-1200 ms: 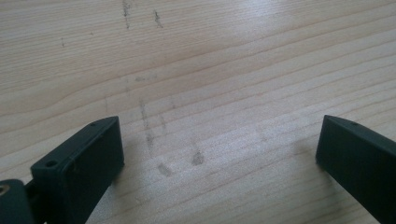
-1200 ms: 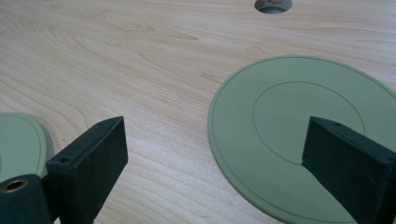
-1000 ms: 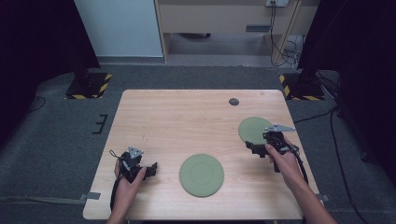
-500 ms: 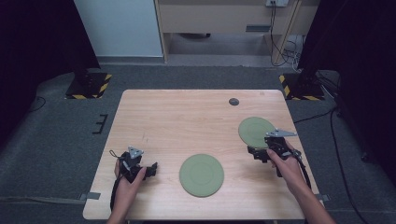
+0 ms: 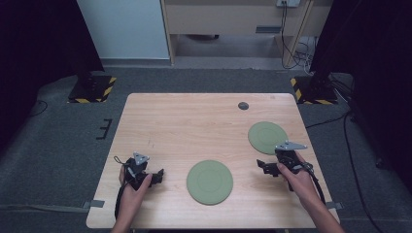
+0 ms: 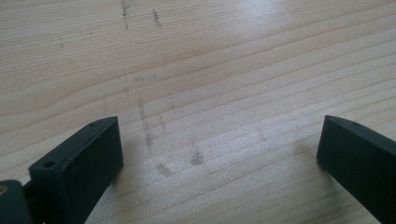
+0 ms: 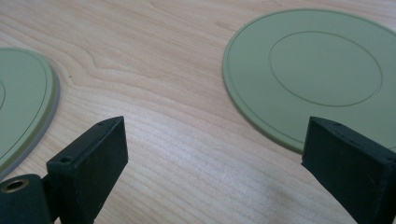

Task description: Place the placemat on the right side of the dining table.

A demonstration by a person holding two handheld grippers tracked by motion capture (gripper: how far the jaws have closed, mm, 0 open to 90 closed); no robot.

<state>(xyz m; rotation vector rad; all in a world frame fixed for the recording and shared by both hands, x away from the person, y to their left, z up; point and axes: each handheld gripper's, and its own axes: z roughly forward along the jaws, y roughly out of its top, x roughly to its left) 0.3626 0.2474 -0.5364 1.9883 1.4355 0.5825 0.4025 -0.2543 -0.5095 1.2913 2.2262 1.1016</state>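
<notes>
Two flat green round discs lie on the wooden table (image 5: pixel 184 121). The larger disc (image 5: pixel 210 181) (image 7: pixel 21 107) sits near the front middle; the smaller disc (image 5: pixel 267 137) (image 7: pixel 322 70) lies at the right. My right gripper (image 5: pixel 265 167) (image 7: pixel 215 140) stands open low over bare wood between the two discs, just in front of the smaller one, touching neither. My left gripper (image 5: pixel 154 174) (image 6: pixel 217 140) is open at the front left over bare, faintly scuffed wood, its jaws pointing toward the larger disc, a short gap away.
A small dark round spot (image 5: pixel 243 105) marks the table's far side. Yellow-and-black striped stand bases (image 5: pixel 92 87) (image 5: pixel 311 92) sit on the floor past the far corners, with cables (image 5: pixel 296 53) behind. Bare wood spans the far half of the table.
My right gripper has drawn back from the smaller disc's near edge toward the table's front. The left gripper and both discs have stayed put.
</notes>
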